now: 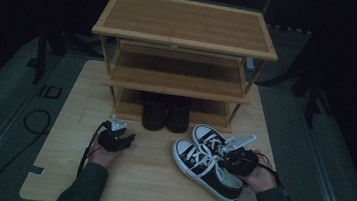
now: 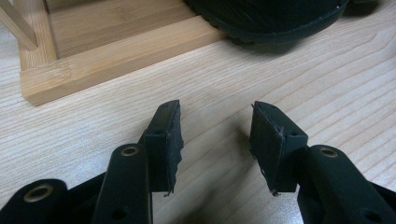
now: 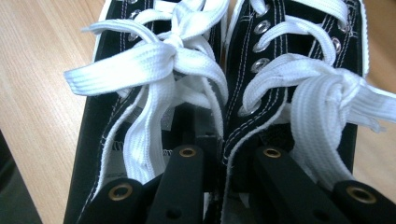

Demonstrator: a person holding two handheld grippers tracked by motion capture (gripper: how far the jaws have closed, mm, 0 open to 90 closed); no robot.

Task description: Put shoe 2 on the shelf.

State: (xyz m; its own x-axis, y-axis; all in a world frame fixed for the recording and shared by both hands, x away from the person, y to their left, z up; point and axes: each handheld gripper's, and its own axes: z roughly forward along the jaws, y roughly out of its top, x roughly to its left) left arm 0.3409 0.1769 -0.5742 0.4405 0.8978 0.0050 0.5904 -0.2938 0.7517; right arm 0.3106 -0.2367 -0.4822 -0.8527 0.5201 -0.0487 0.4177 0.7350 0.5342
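A pair of black canvas sneakers (image 1: 204, 159) with white laces and white soles lies side by side on the wooden table, right of centre. My right gripper (image 1: 230, 159) reaches into them from the heel end. In the right gripper view one jaw goes into each sneaker (image 3: 243, 70), and the right gripper (image 3: 224, 147) is shut on the two inner walls pressed together. My left gripper (image 1: 127, 138) rests low over the table to the left, and in its own view it (image 2: 217, 108) is open with only bare table between the pads.
A three-tier bamboo shoe rack (image 1: 187, 23) stands at the back of the table (image 1: 147, 185). A pair of black shoes (image 1: 165, 111) sits on its bottom shelf, toes over the front rail (image 2: 116, 51). The black toe (image 2: 266, 18) lies just ahead of my left gripper.
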